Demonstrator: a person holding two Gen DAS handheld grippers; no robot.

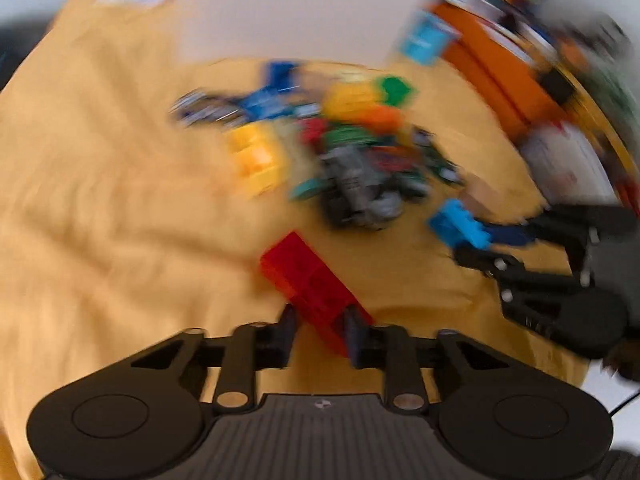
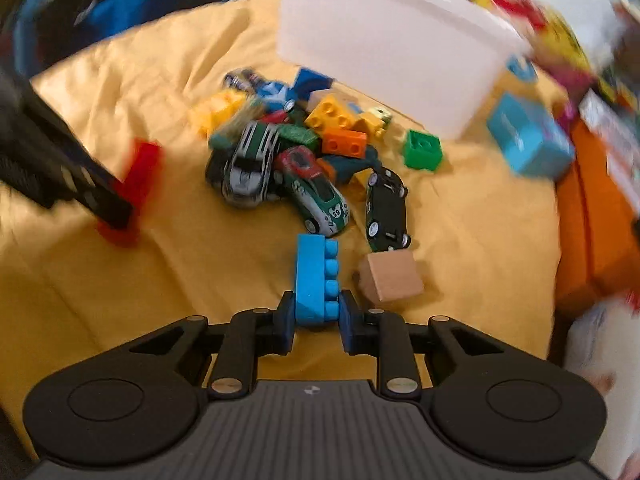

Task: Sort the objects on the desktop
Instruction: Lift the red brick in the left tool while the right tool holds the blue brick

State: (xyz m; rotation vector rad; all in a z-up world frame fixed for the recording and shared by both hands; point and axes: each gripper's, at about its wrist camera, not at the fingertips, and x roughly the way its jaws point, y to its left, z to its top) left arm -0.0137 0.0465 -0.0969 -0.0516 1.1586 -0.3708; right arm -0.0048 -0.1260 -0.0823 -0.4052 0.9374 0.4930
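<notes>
My left gripper is shut on a long red brick, held above the yellow cloth; the left wrist view is blurred by motion. My right gripper is shut on a light blue brick. The right gripper also shows in the left wrist view, with the blue brick. The left gripper and red brick show at the left of the right wrist view. A pile of bricks and toy cars lies in the middle of the cloth.
A white bin stands behind the pile. A tan wooden cube lies just right of my right gripper, with a dark green car beyond it. A green brick, a blue box and orange boxes are at the right.
</notes>
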